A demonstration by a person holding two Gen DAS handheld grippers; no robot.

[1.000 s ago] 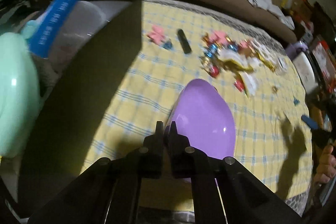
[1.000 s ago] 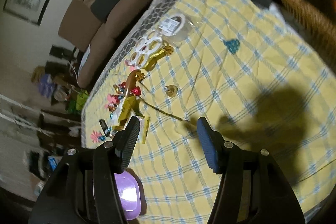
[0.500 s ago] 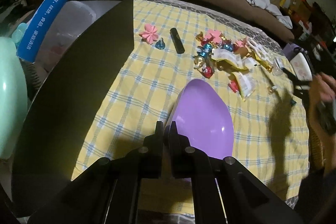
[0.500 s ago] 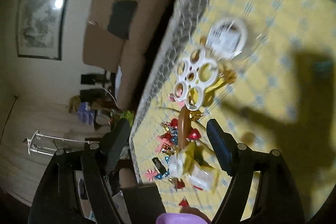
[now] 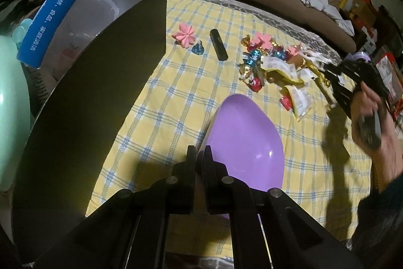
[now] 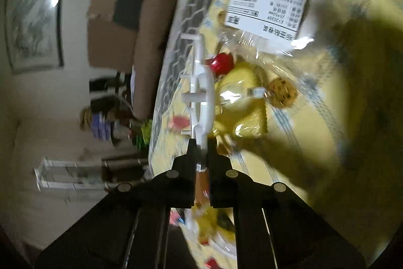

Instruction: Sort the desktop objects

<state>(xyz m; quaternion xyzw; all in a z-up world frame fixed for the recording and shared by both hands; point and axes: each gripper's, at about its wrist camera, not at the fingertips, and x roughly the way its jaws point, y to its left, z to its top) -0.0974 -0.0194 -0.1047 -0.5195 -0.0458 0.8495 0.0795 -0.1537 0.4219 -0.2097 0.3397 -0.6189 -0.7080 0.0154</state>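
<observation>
Left hand-held gripper (image 5: pixel 199 153) level, pinching purple bowl (image 5: pixel 244 143) rim; right hand-held gripper (image 6: pixel 201 150) rolled sideways, pinching white ring-holder (image 6: pixel 201 97).

The left wrist camera is looking across the checked cloth (image 5: pixel 176 102); the right one is looking closely at the shared candy pile (image 5: pixel 272 64).

The right gripper (image 6: pixel 200 151), wide open a second ago above the yellow checked surface (image 6: pixel 289 122), has closed edge-on upon the white plastic ring holder (image 6: pixel 201 92). It has travelled from the bare cloth at frame right into the candy pile (image 5: pixel 272 64).
</observation>
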